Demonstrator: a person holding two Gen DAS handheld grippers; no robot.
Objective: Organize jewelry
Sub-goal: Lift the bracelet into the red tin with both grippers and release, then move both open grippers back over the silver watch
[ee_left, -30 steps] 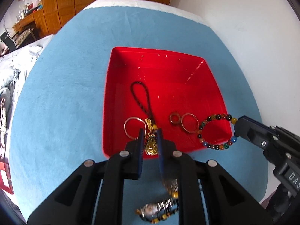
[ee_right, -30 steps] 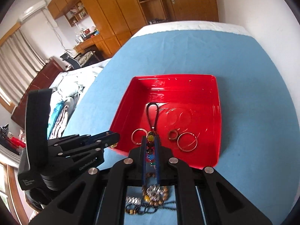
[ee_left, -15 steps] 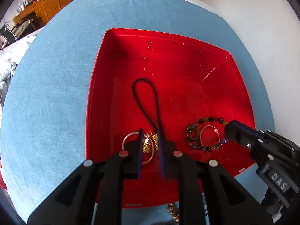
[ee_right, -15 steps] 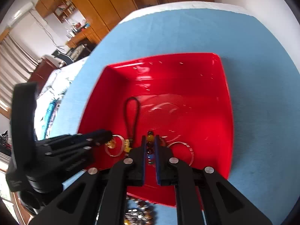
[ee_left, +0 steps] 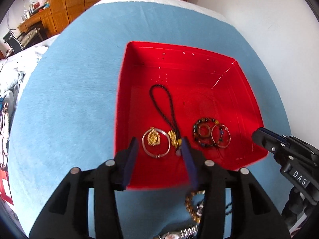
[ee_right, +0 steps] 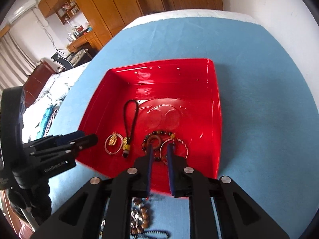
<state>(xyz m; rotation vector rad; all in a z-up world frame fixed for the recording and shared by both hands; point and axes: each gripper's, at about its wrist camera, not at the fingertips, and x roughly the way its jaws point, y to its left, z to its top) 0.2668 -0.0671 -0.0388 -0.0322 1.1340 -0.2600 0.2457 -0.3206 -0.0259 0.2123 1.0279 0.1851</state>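
So there's a red tray [ee_left: 247, 99] sitting on a surface covered with a light blue cloth [ee_left: 69, 99], and the cloth runs right up to a white wall [ee_left: 269, 20] on the right side. All the sorted jewelry is down at the near end of the tray: a silver bangle [ee_left: 156, 143] with a small gold pendant [ee_left: 153, 138] lying inside it, a black cord loop [ee_left: 162, 101] with gold charms at its bottom end just beside the bangle, and further right a multicolored bead bracelet [ee_left: 207, 131] lying with a brown ring [ee_left: 204, 129] inside it and a thin metal hoop [ee_left: 221, 135] overlapping its right side. The left claw [ee_left: 159, 151] hangs over the near edge of the tray with its fingers spread apart, nothing in them, the bangle and charms showing between the tips. The right claw [ee_right: 159, 151] is also apart and empty, right above the bead bracelet. Outside the tray, on the cloth close to the cameras, there's a loose pile of more beads and a watch [ee_left: 179, 233], a bit blurry. Behind it all the room has wooden wardrobes [ee_right: 119, 4], a cluttered desk [ee_right: 79, 39] with a chair, curtains at far left, and a bed with rumpled bedding [ee_right: 49, 95] next to the surface.
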